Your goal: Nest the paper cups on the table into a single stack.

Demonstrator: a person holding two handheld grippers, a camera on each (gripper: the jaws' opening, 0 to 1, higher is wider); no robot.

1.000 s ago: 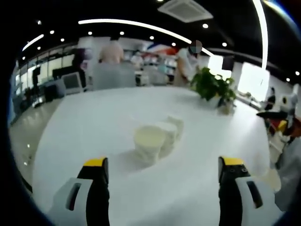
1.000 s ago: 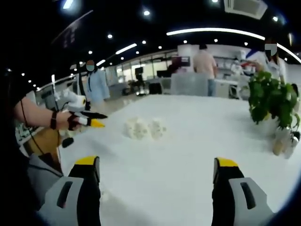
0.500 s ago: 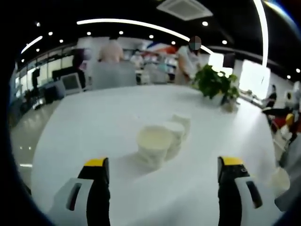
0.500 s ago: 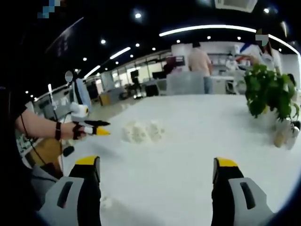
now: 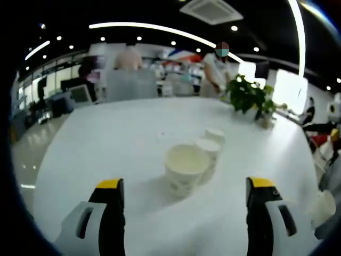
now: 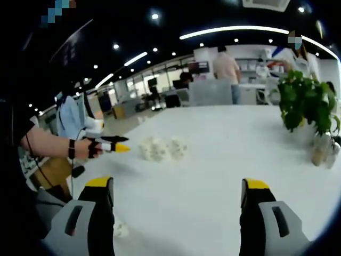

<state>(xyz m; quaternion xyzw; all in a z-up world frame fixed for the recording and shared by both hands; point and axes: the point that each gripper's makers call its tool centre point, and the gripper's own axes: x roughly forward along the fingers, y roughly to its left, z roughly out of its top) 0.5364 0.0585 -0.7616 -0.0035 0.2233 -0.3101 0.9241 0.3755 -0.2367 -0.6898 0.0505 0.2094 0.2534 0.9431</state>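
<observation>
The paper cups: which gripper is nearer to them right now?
Left. The left gripper hangs open right beside the paper cups, which stand just ahead of its jaws in its own view. The right gripper is open, well back across the table.

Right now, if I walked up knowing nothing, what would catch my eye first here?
Probably the three white paper cups standing in a row in the middle of the broad white table, the nearest showing its open mouth. Next, the leafy green potted plant near the table's far edge. Then the left gripper, with yellow tips, reaching toward the cups.
</observation>
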